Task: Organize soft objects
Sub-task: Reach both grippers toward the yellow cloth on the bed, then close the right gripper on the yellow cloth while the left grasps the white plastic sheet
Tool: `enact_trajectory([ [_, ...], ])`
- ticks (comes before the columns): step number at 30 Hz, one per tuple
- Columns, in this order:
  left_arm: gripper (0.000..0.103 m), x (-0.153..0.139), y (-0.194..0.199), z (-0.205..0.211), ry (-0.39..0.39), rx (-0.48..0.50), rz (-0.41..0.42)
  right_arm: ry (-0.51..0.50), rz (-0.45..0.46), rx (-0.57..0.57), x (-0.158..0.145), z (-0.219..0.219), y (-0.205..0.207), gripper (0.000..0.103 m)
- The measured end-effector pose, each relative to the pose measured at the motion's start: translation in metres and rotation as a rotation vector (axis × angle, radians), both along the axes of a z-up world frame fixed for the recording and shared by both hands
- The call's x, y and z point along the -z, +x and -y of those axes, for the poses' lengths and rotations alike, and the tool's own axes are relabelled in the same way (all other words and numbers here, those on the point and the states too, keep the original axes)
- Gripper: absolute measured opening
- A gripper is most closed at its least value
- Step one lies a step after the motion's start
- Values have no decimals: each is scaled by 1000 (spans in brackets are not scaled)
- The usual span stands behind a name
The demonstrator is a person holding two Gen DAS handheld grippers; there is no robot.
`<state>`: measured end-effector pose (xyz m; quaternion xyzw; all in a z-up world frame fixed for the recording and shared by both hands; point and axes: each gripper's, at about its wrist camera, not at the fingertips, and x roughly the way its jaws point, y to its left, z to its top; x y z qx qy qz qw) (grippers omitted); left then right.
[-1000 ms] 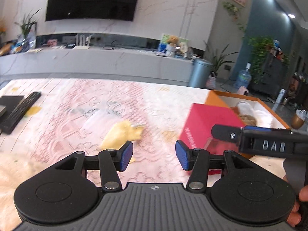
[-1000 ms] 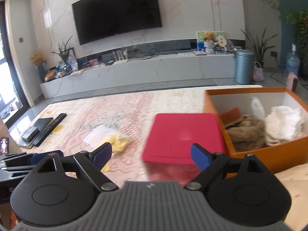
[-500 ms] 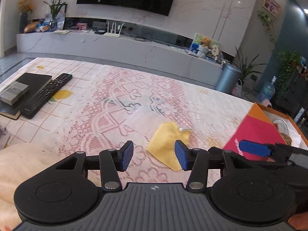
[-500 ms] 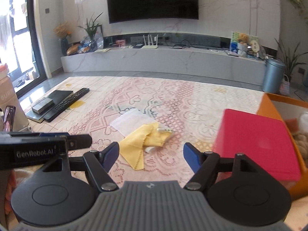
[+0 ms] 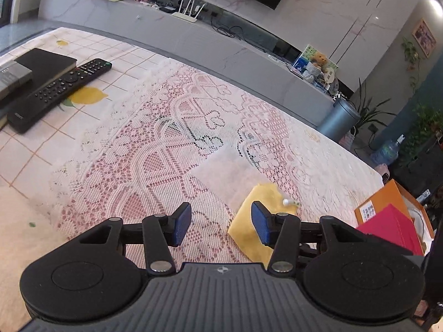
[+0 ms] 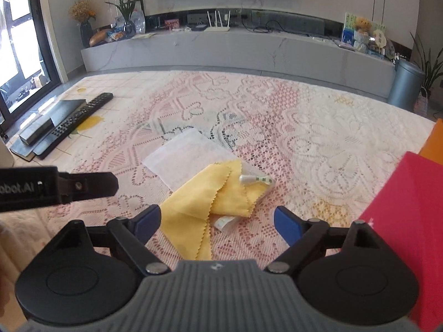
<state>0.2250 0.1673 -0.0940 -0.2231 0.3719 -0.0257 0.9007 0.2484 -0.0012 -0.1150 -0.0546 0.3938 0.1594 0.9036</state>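
A yellow cloth with zigzag edges lies folded on the lace tablecloth, partly over a white translucent bag; a small white tube rests on it. My right gripper is open and empty, hovering just before the cloth. My left gripper is open and empty, to the cloth's left; the cloth shows by its right finger. The red lid and orange box sit to the right.
A black remote and a dark book with a grey box lie at the table's far left. The left gripper's finger crosses the right wrist view. A grey bin stands beyond the table.
Both grippers swung left, away from the orange box and red lid, and came closer over the yellow cloth. Both stayed open.
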Motion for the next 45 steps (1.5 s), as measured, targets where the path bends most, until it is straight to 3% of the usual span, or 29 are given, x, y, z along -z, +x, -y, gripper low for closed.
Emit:
enact_trajectory([
  [8, 56, 13, 20, 2, -11, 13, -35, 7, 9, -32, 14, -13, 25, 84],
  [10, 56, 17, 22, 0, -19, 12, -50, 4, 7, -64, 17, -17, 27, 75],
  [12, 56, 19, 23, 0, -27, 12, -62, 10, -24, -82, 22, -18, 30, 53],
  [13, 56, 20, 24, 0, -28, 14, -66, 7, -16, -85, 24, -19, 29, 51],
  [17, 56, 19, 25, 5, -13, 36, -65, 24, -21, -87, 22, -14, 28, 14],
  [18, 56, 19, 26, 7, -10, 43, -61, 40, -31, -83, 21, -12, 29, 11],
  [23, 57, 7, 37, 15, 37, 70, 15, 28, 27, -43, 6, -7, 23, 8],
  [27, 77, 2, 63, 27, 153, 134, 72, -8, 23, 33, 3, 4, 31, 8],
  [30, 77, 16, 81, 36, 231, 184, 54, 11, -38, 66, 12, 14, 40, 8],
  [34, 77, 39, 95, 32, 203, 195, -15, 19, -57, 54, 20, 15, 41, 8],
  [36, 76, 41, 94, 30, 190, 197, -6, 12, -50, 45, 21, 13, 40, 9],
  [40, 58, 39, 91, 38, 188, 263, 8, 23, -49, 42, 21, 15, 40, 9],
  [42, 55, 39, 88, 47, 198, 315, 19, 26, -49, 41, 21, 15, 41, 9],
  [43, 42, 39, 87, 49, 187, 330, 22, 27, -50, 40, 21, 15, 40, 9],
  [45, 29, 41, 89, 49, 135, 359, 11, 17, -42, 29, 21, 15, 39, 10],
])
